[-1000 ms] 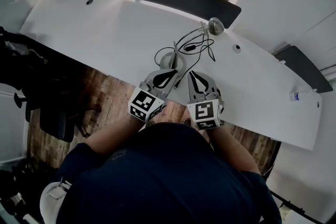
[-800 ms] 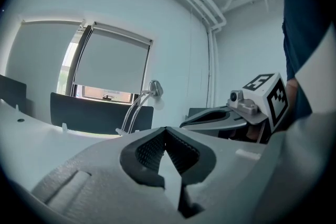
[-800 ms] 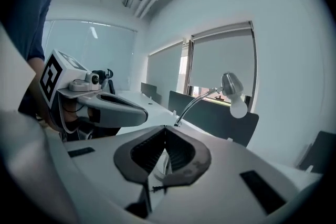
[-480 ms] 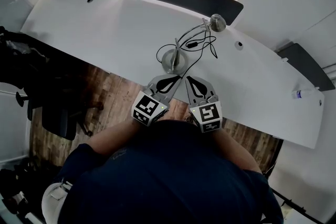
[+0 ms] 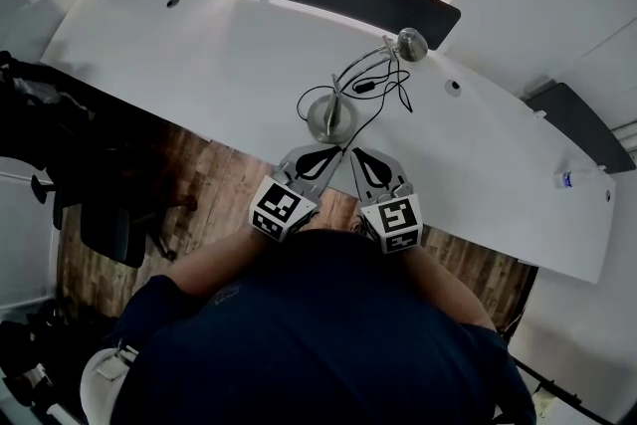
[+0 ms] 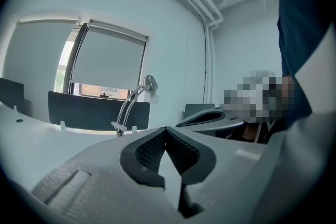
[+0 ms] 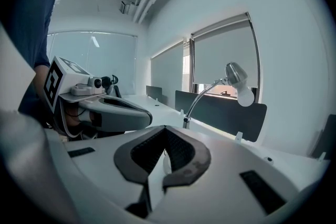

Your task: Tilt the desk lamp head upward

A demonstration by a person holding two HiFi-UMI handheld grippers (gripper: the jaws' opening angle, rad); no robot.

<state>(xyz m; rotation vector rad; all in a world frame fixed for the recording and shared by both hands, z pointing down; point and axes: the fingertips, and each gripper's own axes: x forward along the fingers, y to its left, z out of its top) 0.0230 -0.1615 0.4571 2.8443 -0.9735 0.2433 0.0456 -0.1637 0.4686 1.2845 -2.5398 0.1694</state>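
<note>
Both grippers have drawn back toward you from the lamp's base over the last second, and the lamp itself has not shifted.

Your left gripper (image 5: 334, 151) now hangs over the near edge of the white desk (image 5: 189, 55). Its jaws are pressed fully together and nothing is between them. Its own view shows the dark ribbed pads (image 6: 149, 150) meeting at the tip.

Just beyond both tips, the desk lamp (image 5: 328, 117) stands on its round metal base near the desk's near edge. The base is apart from either gripper. A black cable (image 5: 386, 91) loops on the desk just beyond and to the right of the base.

Your right gripper (image 5: 353, 152) sits just beside the left one, with the tips nearly touching. Its jaws are likewise closed tight and empty.

Farther right and toward the far side, the lamp's curved neck ends in the lamp head (image 5: 411, 44). In the right gripper view the head points downward.
</note>
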